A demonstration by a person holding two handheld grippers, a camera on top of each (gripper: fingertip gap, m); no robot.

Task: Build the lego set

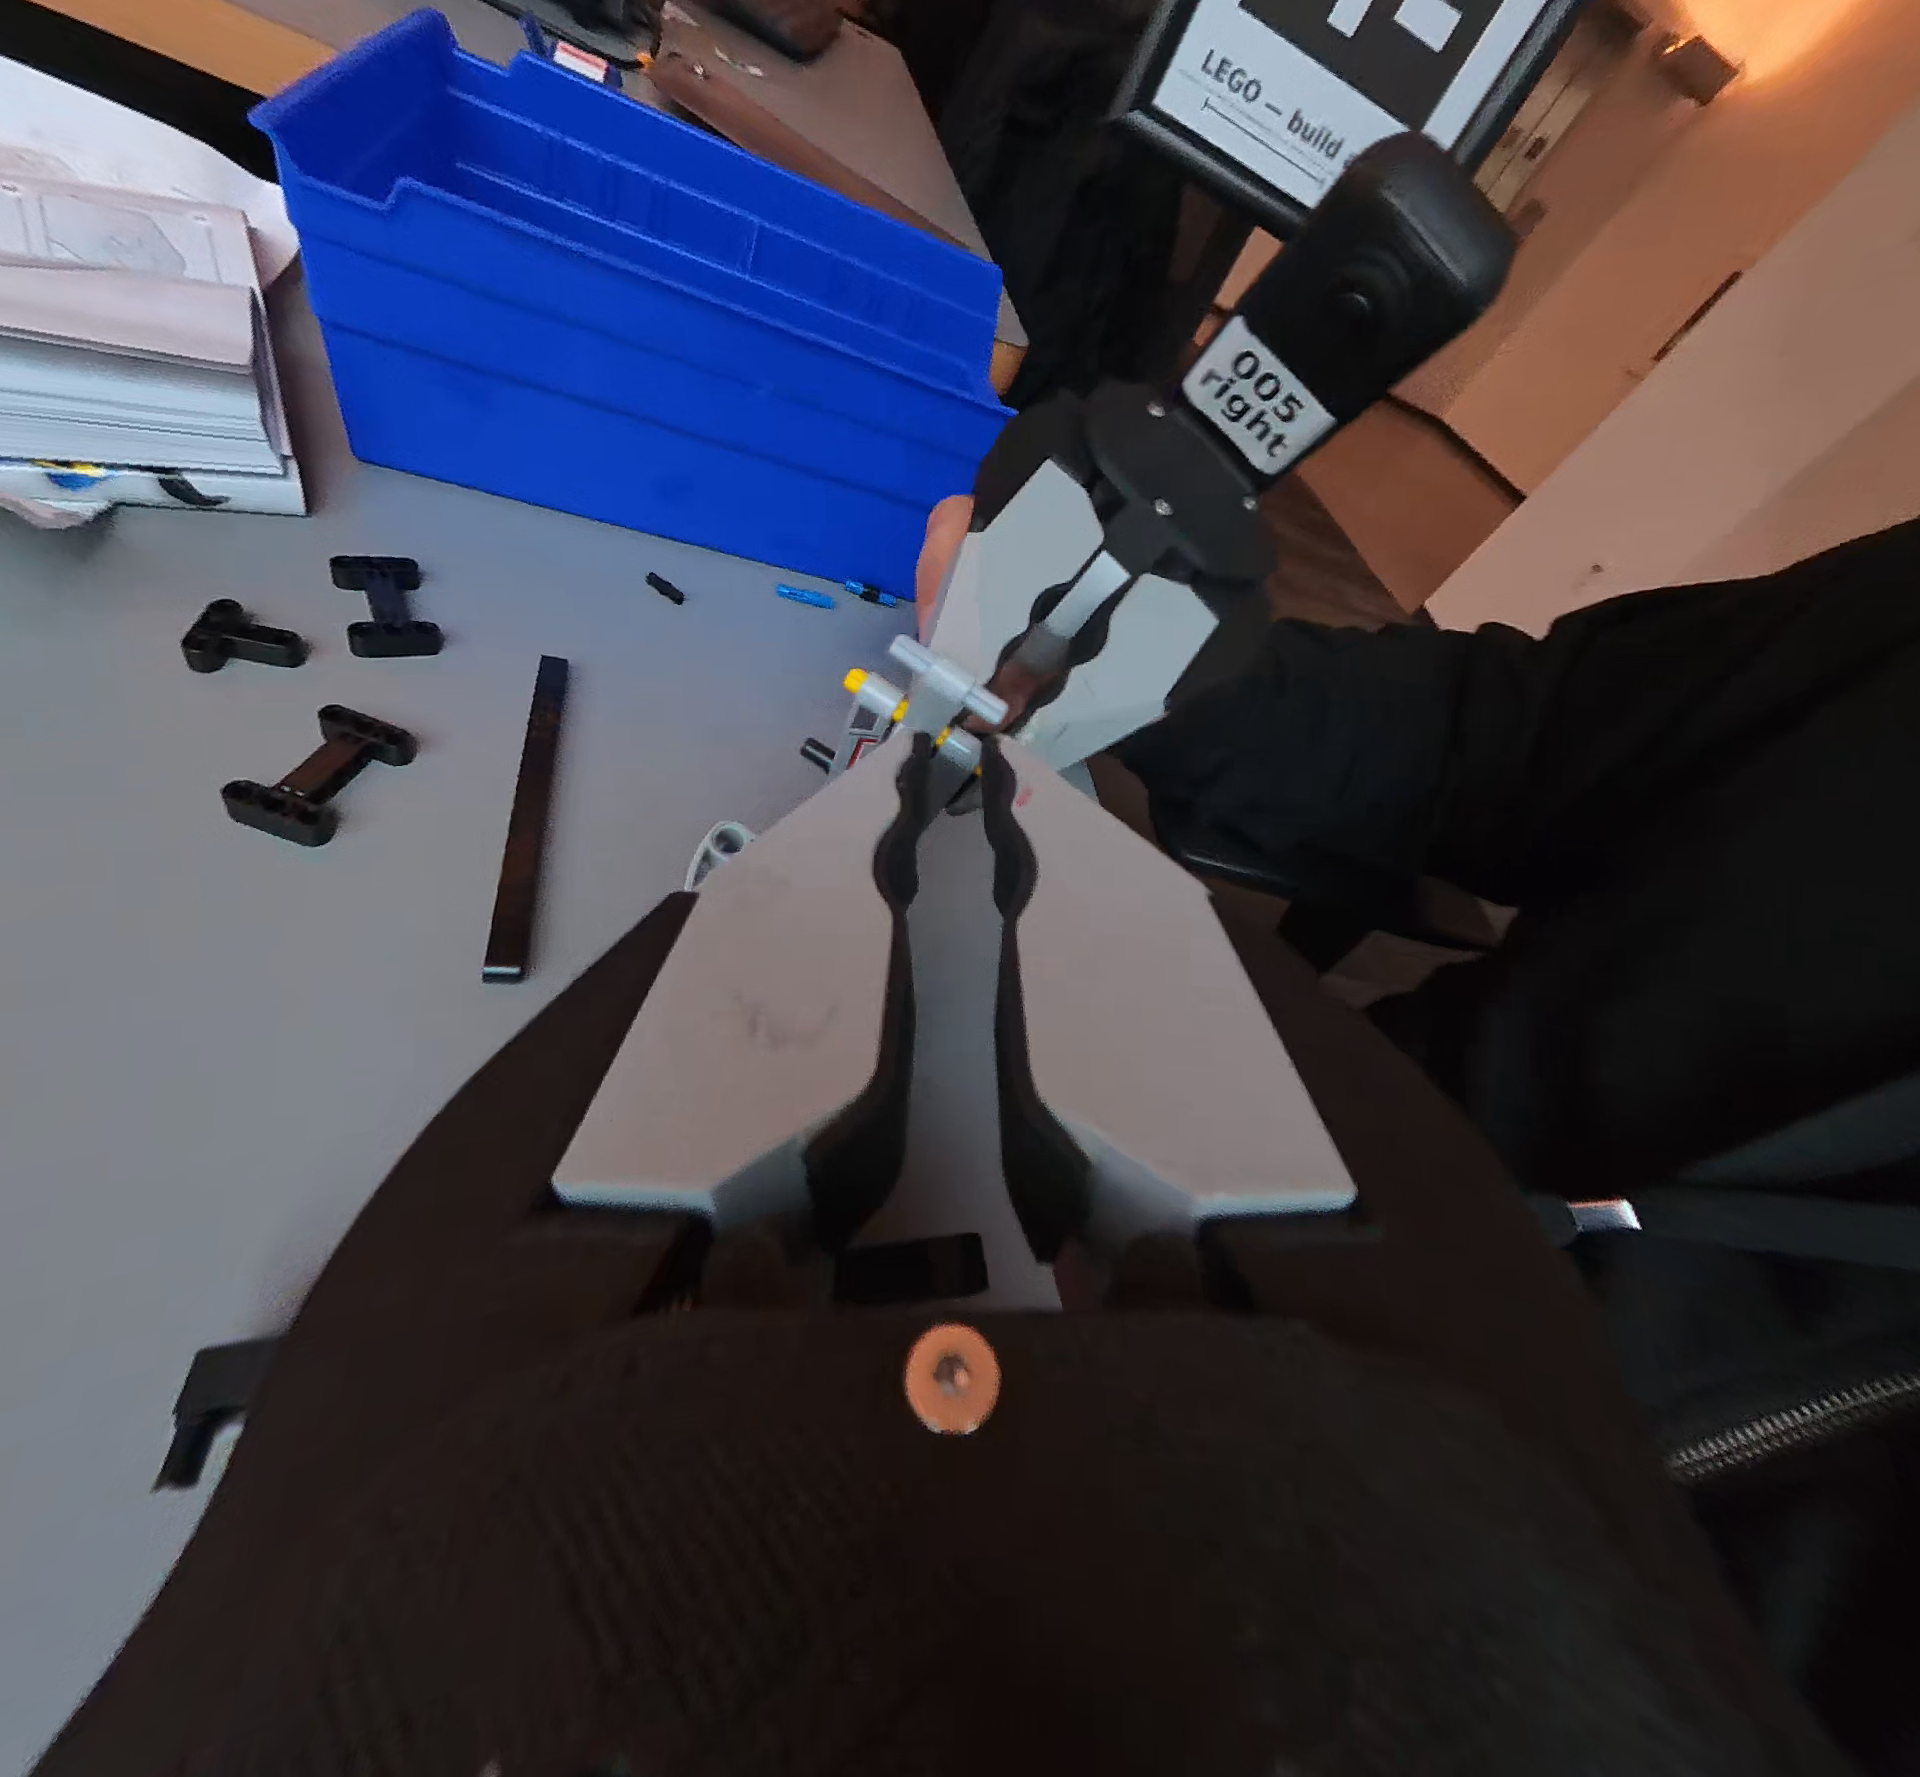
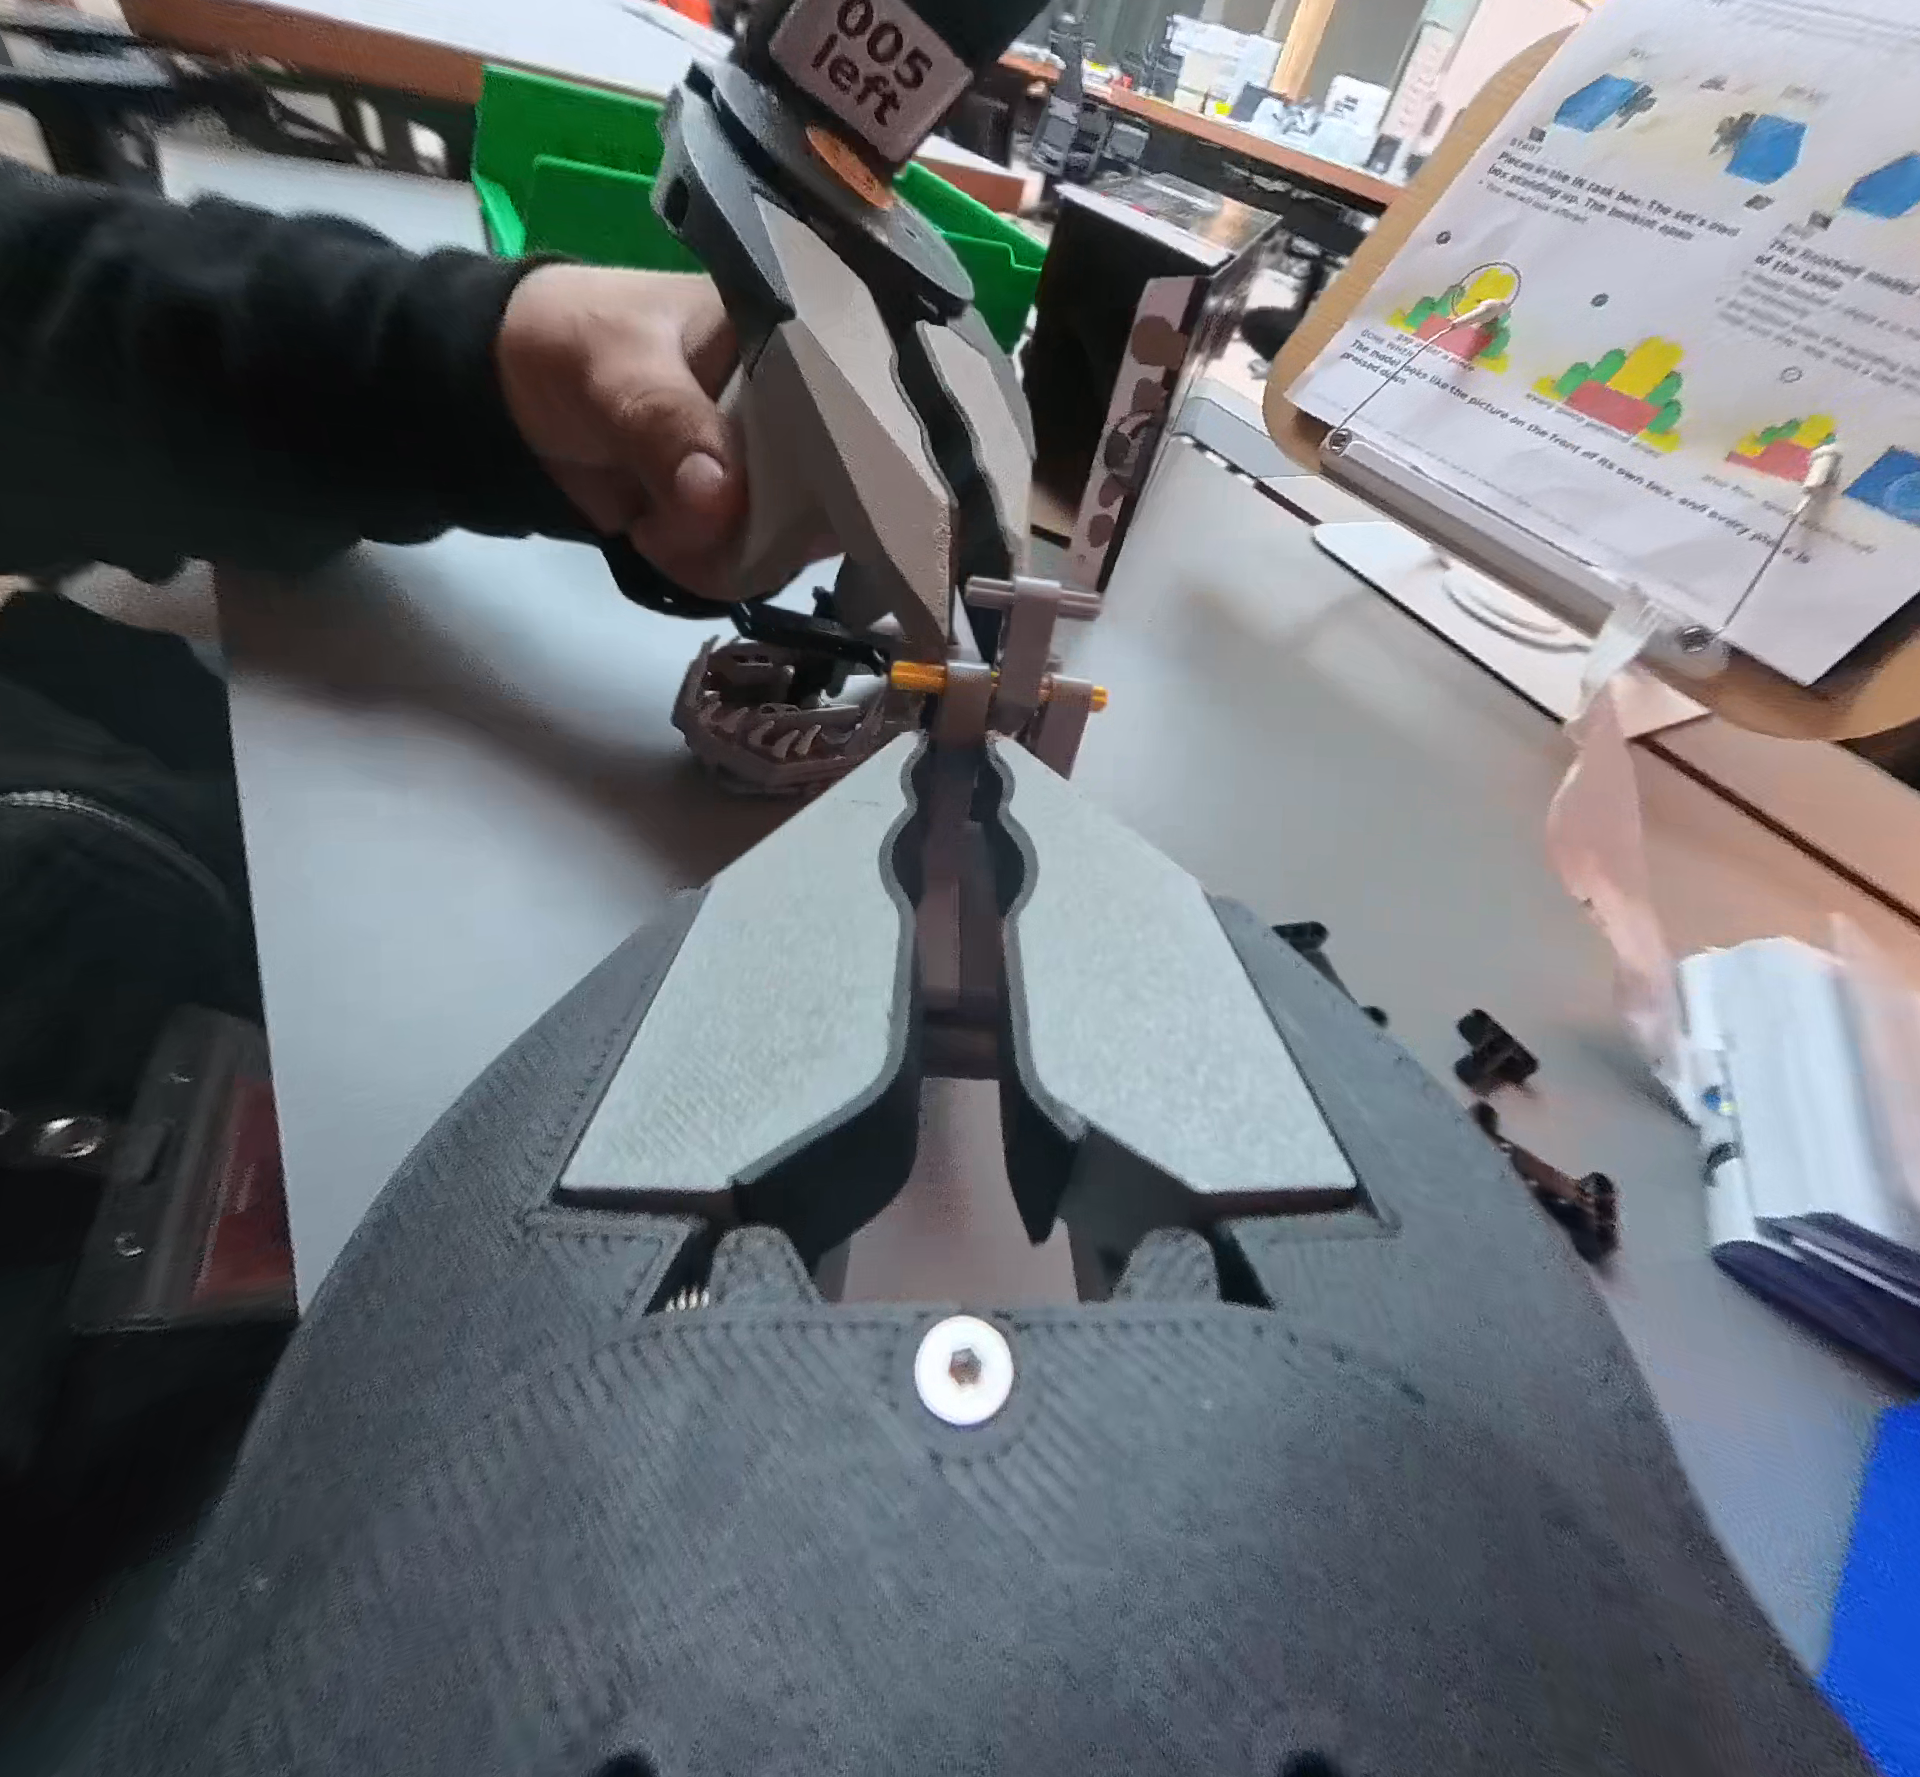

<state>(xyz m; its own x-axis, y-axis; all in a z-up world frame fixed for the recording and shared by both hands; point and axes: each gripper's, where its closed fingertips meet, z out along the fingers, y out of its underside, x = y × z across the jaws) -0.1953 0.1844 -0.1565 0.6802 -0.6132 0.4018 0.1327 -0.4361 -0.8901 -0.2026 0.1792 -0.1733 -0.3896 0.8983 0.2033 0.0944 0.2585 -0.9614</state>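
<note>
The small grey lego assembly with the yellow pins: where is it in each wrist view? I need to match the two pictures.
Left wrist view: the grey lego assembly sits just above centre, at the left gripper tips.
Right wrist view: it sits just above centre, at the right gripper tips.
Shared landmark: the stack of booklets, far left in one view, far right in the other.

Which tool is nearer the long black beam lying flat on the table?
Left. The left tool is up at the small grey assembly, with the long black beam on the table just beside it. The right tool meets that assembly from the far side, farther from the beam.
</note>
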